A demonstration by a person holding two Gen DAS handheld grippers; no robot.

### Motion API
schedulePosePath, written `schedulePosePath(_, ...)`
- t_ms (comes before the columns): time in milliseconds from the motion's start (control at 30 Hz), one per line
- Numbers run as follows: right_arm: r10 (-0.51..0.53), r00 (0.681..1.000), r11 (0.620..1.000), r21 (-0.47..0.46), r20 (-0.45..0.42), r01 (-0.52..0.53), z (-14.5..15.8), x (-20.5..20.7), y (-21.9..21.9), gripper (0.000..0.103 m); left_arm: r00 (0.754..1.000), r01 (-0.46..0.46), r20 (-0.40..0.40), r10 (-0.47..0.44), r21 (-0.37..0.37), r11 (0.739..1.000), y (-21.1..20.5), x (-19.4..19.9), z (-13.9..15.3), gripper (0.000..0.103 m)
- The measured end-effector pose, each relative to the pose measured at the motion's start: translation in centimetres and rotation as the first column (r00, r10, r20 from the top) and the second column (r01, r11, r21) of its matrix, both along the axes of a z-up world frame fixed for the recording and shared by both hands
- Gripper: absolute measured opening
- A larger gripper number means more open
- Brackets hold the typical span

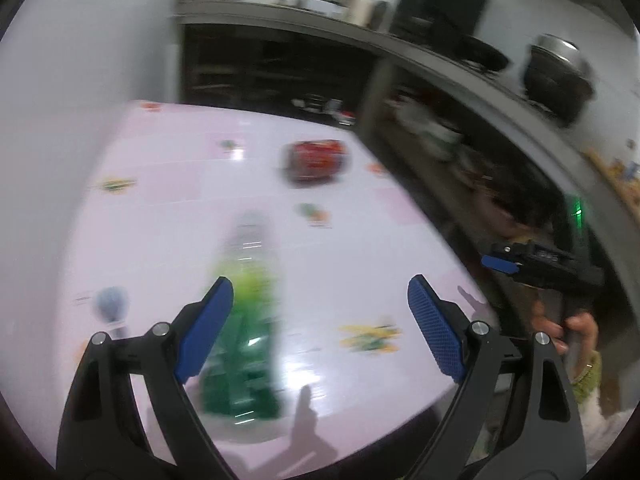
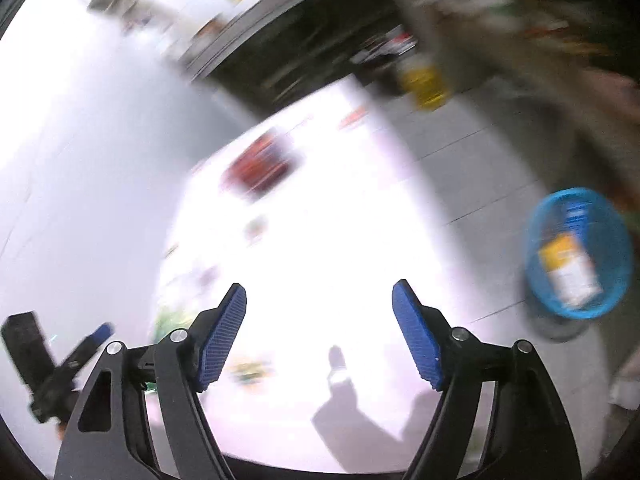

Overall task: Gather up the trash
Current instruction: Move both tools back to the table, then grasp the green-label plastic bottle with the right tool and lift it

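Note:
A green plastic bottle (image 1: pixel 244 320) lies on the pink table (image 1: pixel 168 208), its body beside my left finger pad. My left gripper (image 1: pixel 320 300) is open just above it, holding nothing. A crushed red can (image 1: pixel 316 160) lies farther back on the table; it also shows blurred in the right wrist view (image 2: pixel 258 168). My right gripper (image 2: pixel 319 304) is open and empty over the table's near part (image 2: pixel 320 248). A blue basket (image 2: pixel 578 252) stands on the floor to the right with a yellow-and-white carton in it. The right gripper also shows in the left wrist view (image 1: pixel 532 260).
Dark shelves (image 1: pixel 460 128) with pots and kitchenware run behind and right of the table. A grey wall (image 1: pixel 80 80) is to the left. A yellow container (image 2: pixel 426 80) stands on the grey tiled floor (image 2: pixel 480 160) past the table. The left gripper shows at lower left (image 2: pixel 52 368).

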State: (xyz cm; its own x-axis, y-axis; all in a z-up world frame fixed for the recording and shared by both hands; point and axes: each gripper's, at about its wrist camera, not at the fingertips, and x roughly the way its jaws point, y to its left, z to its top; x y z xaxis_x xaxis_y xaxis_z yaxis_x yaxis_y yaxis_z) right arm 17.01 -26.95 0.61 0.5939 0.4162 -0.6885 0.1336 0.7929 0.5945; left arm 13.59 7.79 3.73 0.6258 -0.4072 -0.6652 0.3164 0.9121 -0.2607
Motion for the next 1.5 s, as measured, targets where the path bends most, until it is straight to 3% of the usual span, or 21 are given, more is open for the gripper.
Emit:
schedulePosePath(133, 0.188, 0.981, 0.971, 0.161, -0.046, -0.179, -1.3, 4.5, 8.8, 0.074, 0.997, -0.072, -0.037, 0.072, 0.019, 0.997, 3.5, -0.3, -1.1, 0.085)
schedulePosePath(267, 0.256, 0.953, 0.951, 0.219, -0.162, -0.218, -3.6, 8.3, 15.0, 0.074, 0.99, -0.119, -0.062, 0.124, 0.09, 0.989, 5.7, -0.2, -3.2, 0.085)
schedulePosePath(433, 0.237, 0.943, 0.959, 0.214, -0.235, -0.187, -5.2, 10.8, 19.2, 0.077, 0.981, -0.16, -0.097, 0.166, 0.069, 0.985, 8.1, 0.1, -5.1, 0.085)
schedulePosePath(700, 0.277, 0.93, 0.957, 0.156, -0.242, -0.244, -4.9, 12.9, 23.6, 0.079, 0.975, -0.187, -0.119, 0.188, 0.021, 0.982, 9.7, 0.6, -6.1, 0.085)
schedulePosePath(833, 0.323, 0.916, 0.944, 0.145, -0.237, -0.296, -5.1, 13.2, 24.9, 0.07, 0.973, -0.19, -0.135, 0.189, 0.008, 0.982, 9.9, 0.5, -6.7, 0.085)
schedulePosePath(1000, 0.357, 0.906, 0.934, 0.081, -0.226, -0.348, -4.5, 13.1, 24.9, 0.069, 0.972, -0.19, -0.14, 0.186, -0.016, 0.982, 10.1, 0.7, -6.7, 0.085)
schedulePosePath(1233, 0.373, 0.898, 0.908, -0.107, -0.233, -0.405, -3.0, 9.1, 18.9, 0.069, 0.983, -0.13, -0.134, 0.126, -0.02, 0.991, 8.0, 0.9, -6.7, 0.085)
schedulePosePath(1367, 0.315, 0.918, 0.912, -0.193, -0.239, -0.363, -2.4, 5.7, 14.0, 0.069, 0.986, -0.059, -0.158, 0.058, -0.007, 0.998, 5.5, 1.3, -7.6, 0.085)
schedulePosePath(1500, 0.259, 0.937, 0.937, -0.176, -0.233, -0.302, -2.9, 4.2, 11.1, 0.069, 0.985, 0.019, -0.17, -0.015, 0.018, 1.0, 2.4, 1.5, -8.3, 0.085)
